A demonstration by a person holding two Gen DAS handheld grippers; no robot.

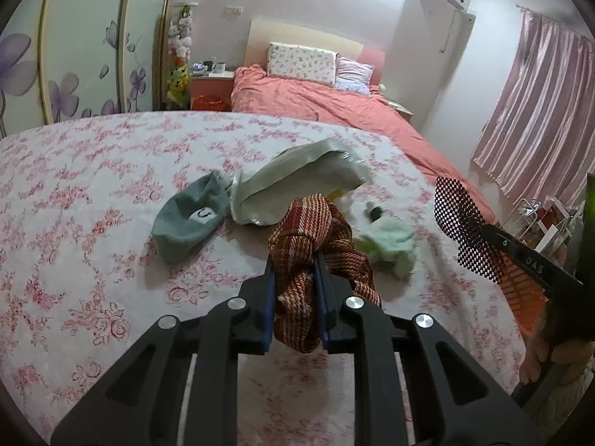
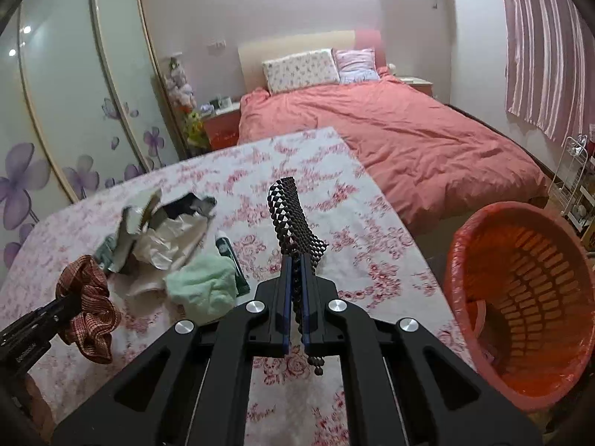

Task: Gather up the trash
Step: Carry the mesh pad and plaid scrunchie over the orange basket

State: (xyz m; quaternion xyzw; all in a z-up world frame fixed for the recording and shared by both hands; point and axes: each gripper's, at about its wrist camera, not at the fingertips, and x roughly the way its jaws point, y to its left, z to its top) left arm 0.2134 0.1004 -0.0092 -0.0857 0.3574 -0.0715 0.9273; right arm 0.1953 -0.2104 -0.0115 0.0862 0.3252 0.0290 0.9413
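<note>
The left gripper (image 1: 295,278) pinches a red plaid scrunchie (image 1: 316,241) at lower centre; the right gripper (image 2: 294,297) clamps a black checkered mesh strip (image 2: 293,219). Its arm reads "DAS" — the teal sock (image 1: 187,219), left of centre, bears a "U"-like mark. The orange basket (image 2: 520,297) sits lower right.

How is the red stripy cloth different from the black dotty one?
The red cloth is thick, striped and bunched; the black cloth is a thin, checkered strip standing upright. The left gripper holds the red one, the right gripper the black. Both are clamped and lifted.
</note>
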